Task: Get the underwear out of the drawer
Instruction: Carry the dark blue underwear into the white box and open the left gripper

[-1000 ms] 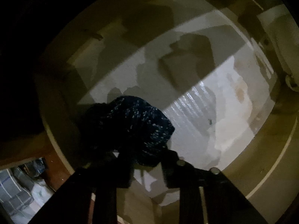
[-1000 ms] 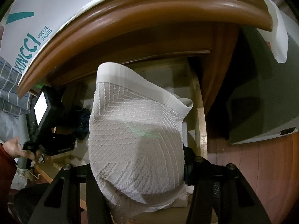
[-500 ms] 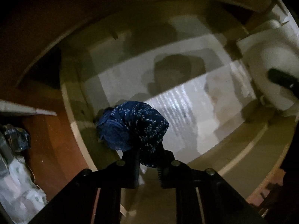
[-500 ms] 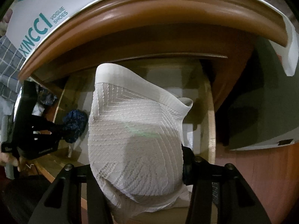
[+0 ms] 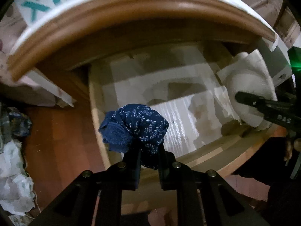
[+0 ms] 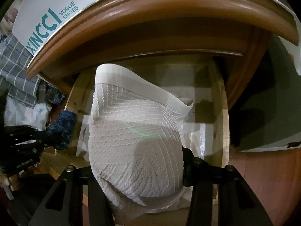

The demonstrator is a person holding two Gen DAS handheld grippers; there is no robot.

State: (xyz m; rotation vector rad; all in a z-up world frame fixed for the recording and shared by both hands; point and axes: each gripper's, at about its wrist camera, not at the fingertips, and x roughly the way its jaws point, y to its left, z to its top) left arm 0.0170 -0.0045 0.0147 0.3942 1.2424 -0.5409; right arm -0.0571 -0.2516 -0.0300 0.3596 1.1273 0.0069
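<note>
My left gripper (image 5: 148, 150) has its jaws pinched tight on the blue underwear (image 5: 134, 126), a bunched wad with white flecks. It bulges out of the tips toward the centre-left of the left wrist frame, with its frayed lace edge pointing left. The wad hangs over the left rim of the drawer (image 5: 97, 124), the part that counts for the coming move: red-brown floor (image 5: 62, 131) lies to the left of that rim and the drawer's pale lining to the right, so I judge a short carry leftward clears it. My right gripper (image 6: 139, 171) holds the white underwear (image 6: 137, 131), a ribbed knit standing tall between the fingers, waistband at upper centre of the right wrist frame; its jaws are closed on the cloth, easing no further that I can see. This piece sits over the drawer's near right part, lower than the blue one by my reading. The drawer looks otherwise bare: only lining paper and stains show, though the white piece hides part of it. A shoe box (image 6: 47, 13) rests on the cabinet top at upper left.
</note>
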